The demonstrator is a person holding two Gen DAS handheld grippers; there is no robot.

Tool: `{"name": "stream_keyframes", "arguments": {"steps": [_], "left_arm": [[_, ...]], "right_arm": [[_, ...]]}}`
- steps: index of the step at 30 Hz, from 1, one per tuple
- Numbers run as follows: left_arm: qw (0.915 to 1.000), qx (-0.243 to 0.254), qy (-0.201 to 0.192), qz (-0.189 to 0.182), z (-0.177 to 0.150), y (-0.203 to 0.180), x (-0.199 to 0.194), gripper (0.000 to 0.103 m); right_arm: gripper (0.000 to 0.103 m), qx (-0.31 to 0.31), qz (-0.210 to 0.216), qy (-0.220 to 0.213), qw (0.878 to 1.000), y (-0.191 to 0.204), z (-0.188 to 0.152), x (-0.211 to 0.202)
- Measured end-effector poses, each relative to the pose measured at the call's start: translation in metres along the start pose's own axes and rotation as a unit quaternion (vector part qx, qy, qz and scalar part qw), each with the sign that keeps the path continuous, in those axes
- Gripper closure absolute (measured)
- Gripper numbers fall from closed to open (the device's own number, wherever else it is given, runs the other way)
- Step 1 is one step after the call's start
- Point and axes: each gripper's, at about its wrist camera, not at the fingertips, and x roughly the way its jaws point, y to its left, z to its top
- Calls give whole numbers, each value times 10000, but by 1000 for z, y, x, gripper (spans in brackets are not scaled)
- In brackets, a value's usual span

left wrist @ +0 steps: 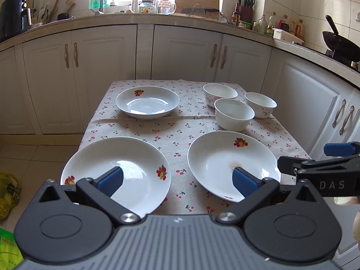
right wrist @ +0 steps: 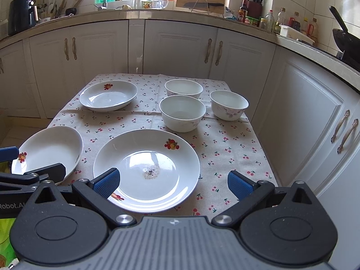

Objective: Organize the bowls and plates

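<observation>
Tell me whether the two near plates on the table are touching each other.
Apart. The left wrist view shows a strip of cherry-print tablecloth plainly between the near left plate and the near right plate.

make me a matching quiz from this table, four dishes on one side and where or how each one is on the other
Things:
1. far plate
2. near left plate
3. near right plate
4. nearest bowl

Descriptions:
a. by the table's near left corner
b. speck of residue in its centre
c. alone at the far left
d. in front of two other bowls

Pairs: 1-c, 2-a, 3-b, 4-d
</observation>
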Motion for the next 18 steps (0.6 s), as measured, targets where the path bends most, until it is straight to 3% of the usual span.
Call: {"name": "stream_keyframes", "arguments": {"steps": [12,18], "left_arm": [[9969,368,-691,-37,-1,31,-2,1],[9990,115,-296,-319,-4,67,2,1]], "right_arm": [[0,-191,631,-489,9966,1,28,8],[0,-191,1133,-652,9912,5,47,22]]}}
